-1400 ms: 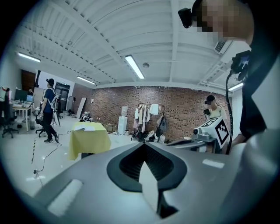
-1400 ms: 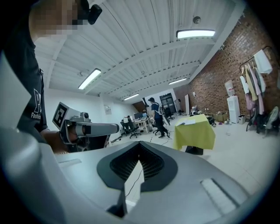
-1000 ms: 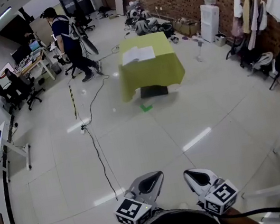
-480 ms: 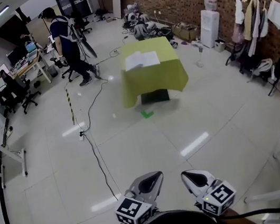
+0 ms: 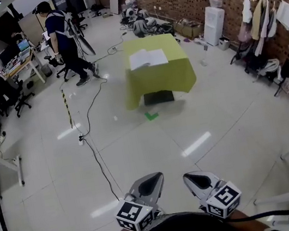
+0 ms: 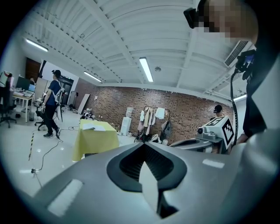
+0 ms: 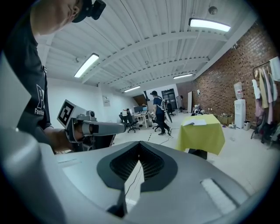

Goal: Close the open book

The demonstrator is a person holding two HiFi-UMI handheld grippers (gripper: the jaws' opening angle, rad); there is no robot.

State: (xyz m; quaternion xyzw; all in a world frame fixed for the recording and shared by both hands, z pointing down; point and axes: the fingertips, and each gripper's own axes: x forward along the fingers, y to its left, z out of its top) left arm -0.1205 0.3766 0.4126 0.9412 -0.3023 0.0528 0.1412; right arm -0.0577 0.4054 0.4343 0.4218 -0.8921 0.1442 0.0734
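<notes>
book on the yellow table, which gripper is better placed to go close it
Left, barely. Both the left gripper and right gripper are shut at the body, far across the floor from the open book, which lies toward the left side of the table.

The person holds both tools low and close against the body, side by side and apart. The left gripper (image 5: 151, 180) points forward and slightly inward, and so does the right gripper (image 5: 191, 178), so their tips lean toward each other. Each one's jaws are closed tip to tip with nothing between them (its own view shows this plainly). The marker cubes (image 5: 133, 215) sit nearest the body. The left hand (image 7: 56, 141) is wrapped round its handle.
</notes>
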